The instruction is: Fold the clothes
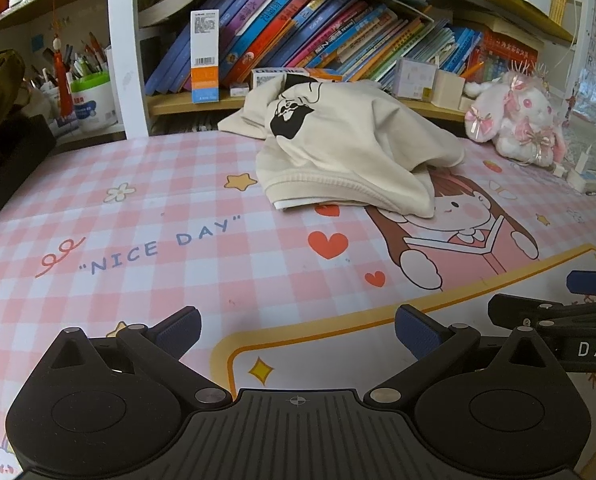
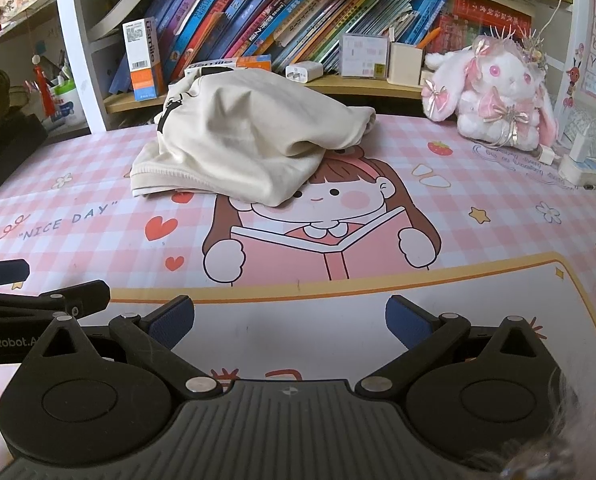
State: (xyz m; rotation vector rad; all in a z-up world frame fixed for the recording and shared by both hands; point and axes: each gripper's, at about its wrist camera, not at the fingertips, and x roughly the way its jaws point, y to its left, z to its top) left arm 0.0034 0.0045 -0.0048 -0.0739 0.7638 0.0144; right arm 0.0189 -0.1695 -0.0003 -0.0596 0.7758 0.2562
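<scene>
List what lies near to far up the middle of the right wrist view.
Right claw → cartoon girl print on the desk mat → crumpled cream garment → row of books on the shelf.

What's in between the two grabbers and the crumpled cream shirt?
Nothing solid: only the printed desk mat with hearts and a cartoon girl reading. Both wrist views show that stretch bare between the open left gripper, right gripper and the shirt.
</scene>
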